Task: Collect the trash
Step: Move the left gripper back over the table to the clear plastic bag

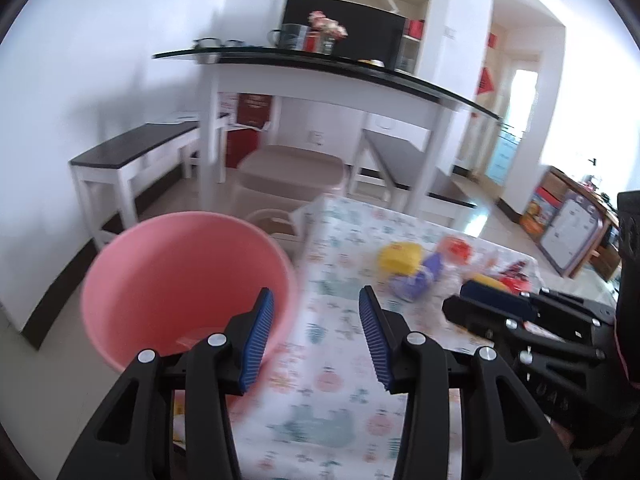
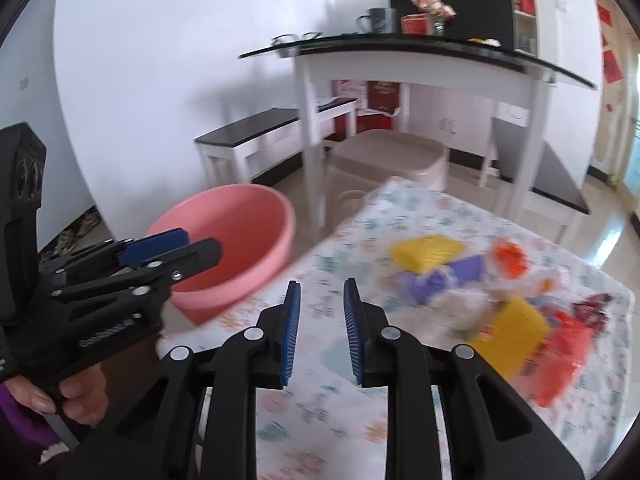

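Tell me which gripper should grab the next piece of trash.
Probably the right gripper: its jaws are empty, and the wrapper pile lies just ahead on its side. The left gripper, also empty, sits by the pink basin, farther from the pile.

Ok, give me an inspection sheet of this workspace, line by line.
Surface: table under a patterned cloth, near part bare.
Job's things: pink basin off the table's left edge, something small and blurred at its bottom; trash pile on the far right of the cloth: yellow pieces, purple wrappers, orange and red scraps.
Clutter: nothing seen apart from the pile.
Grippers: left gripper open, nothing between its fingers, beside the basin's rim; right gripper open, nothing between its fingers, over bare cloth.
Cables: nothing seen.
Surroundings: white console table with a dark top, dark-topped bench, beige stool, tiled floor.
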Motion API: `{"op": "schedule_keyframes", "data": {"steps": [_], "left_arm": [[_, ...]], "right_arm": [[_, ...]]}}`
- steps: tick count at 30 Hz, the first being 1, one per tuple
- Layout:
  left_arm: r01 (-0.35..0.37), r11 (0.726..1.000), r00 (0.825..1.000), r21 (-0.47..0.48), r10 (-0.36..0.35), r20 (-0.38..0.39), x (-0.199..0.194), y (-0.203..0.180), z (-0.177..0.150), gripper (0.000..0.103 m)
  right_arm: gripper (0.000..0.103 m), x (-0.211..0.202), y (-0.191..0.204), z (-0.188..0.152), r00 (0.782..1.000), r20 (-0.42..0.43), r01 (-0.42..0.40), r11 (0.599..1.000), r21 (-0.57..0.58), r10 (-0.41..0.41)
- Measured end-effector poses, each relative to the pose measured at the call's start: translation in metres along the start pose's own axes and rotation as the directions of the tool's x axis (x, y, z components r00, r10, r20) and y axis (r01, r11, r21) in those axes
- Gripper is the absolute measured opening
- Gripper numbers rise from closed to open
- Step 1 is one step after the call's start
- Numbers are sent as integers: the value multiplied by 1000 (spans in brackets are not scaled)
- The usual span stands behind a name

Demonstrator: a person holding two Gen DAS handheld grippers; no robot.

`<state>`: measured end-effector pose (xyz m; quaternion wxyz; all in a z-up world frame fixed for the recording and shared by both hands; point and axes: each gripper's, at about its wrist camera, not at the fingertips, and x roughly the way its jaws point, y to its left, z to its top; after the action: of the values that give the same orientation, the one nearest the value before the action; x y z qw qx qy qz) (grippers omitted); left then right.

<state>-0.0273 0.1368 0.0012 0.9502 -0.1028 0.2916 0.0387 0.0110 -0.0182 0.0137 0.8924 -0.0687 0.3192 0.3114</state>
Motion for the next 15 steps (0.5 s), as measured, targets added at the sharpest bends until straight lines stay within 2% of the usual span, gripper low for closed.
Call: {"op": "schedule_keyframes", "data": {"steps": [9,15], "left_arm": [[137,986,990,95,-133,-51,-1,-47,-14,49],[258,957,960,136,-238,-145,3,-75,-34,49]], "right_arm": [[23,-34,-57,-28,993,-5,116,988,105,-116],[23,-46,-89,-47,986,-24,169,970,178,-167]]}}
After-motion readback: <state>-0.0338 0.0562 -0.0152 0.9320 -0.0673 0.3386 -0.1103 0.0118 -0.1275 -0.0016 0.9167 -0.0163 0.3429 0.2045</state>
